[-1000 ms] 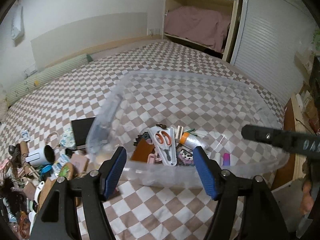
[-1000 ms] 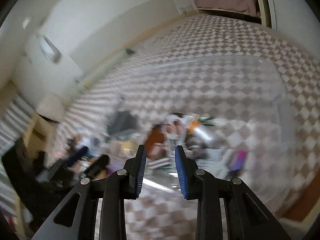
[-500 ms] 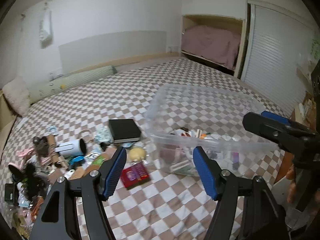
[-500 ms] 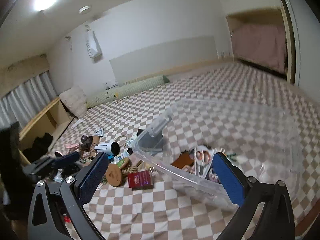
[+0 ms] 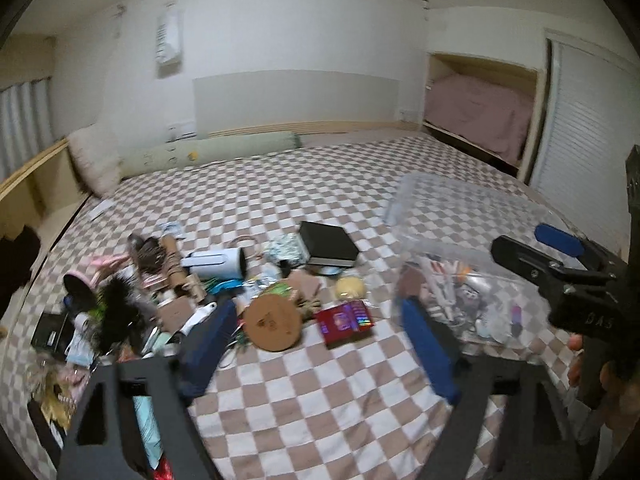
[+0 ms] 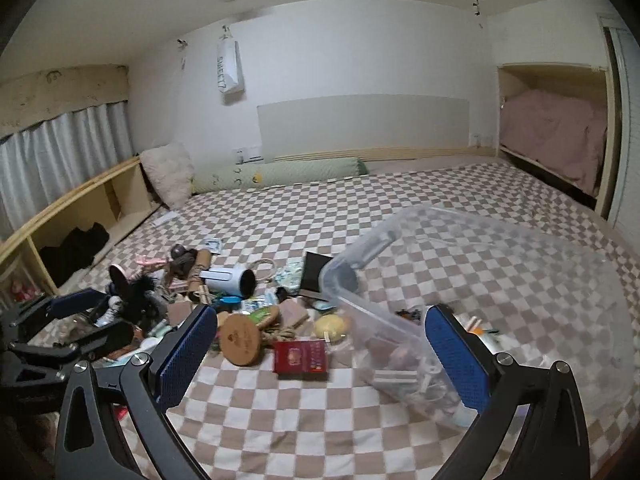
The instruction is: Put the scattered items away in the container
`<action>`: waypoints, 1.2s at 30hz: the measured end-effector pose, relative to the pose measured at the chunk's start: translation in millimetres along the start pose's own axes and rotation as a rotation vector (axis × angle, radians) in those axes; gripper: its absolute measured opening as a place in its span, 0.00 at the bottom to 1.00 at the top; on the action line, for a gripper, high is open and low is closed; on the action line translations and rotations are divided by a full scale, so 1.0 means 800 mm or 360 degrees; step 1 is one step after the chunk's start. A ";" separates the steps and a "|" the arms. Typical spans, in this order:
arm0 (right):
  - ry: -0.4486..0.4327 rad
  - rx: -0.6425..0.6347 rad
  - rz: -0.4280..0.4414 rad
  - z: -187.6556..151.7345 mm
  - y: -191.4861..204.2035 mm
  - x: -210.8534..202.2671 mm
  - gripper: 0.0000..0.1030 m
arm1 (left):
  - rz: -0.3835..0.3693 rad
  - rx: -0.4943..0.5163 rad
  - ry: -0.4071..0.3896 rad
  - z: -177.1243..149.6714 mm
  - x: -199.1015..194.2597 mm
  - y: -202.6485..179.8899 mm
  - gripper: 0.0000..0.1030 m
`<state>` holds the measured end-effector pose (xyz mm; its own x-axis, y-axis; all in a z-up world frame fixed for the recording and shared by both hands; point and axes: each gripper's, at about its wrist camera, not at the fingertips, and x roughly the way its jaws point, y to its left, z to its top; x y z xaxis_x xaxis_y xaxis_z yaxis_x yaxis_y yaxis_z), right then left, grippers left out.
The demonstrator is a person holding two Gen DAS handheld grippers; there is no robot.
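Note:
A clear plastic container (image 5: 440, 182) (image 6: 500, 220) with several small items inside stands on the checkered bedspread, to the right of a scattered pile. In the pile lie a red box (image 5: 346, 320) (image 6: 300, 356), a round cork disc (image 5: 272, 322) (image 6: 240, 338), a yellow ball (image 5: 350, 287), a white cup (image 5: 218, 262) on its side and a black book (image 5: 328, 244). My left gripper (image 5: 318, 308) hovers before the pile, its jaws opening with nothing between them. My right gripper (image 6: 320, 314) is wide open and empty, with the container's near corner behind its right finger.
A green bolster (image 6: 280, 174) and a white pillow (image 6: 168, 174) lie along the far wall. A wooden shelf (image 6: 80, 204) runs down the left side. An alcove with pink bedding (image 6: 556, 140) is at the right. Bare checkered bedspread (image 6: 360, 420) lies in front.
Both grippers drew back from over the container and swung left toward the pile. The right gripper went from nearly shut to wide open. The left jaws spread wider.

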<state>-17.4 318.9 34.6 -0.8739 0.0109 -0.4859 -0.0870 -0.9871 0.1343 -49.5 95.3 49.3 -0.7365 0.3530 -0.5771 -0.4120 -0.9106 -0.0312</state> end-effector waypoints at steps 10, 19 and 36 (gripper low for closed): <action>0.0070 0.0041 0.0076 -0.005 0.015 0.029 1.00 | 0.0104 -0.0147 0.0029 -0.026 0.008 0.064 0.87; 0.0202 0.0133 0.0087 -0.024 0.010 0.068 1.00 | 0.0223 -0.0197 0.0044 -0.050 0.033 0.099 0.87; 0.0321 -0.0051 0.0067 -0.072 0.038 0.131 1.00 | 0.0302 -0.0298 0.0177 -0.095 0.094 0.131 0.87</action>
<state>-83.9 281.2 -61.6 -0.7626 -0.0598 -0.6442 -0.0343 -0.9906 0.1324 -107.3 10.2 -59.1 -0.7234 0.1560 -0.6726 -0.1583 -0.9857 -0.0583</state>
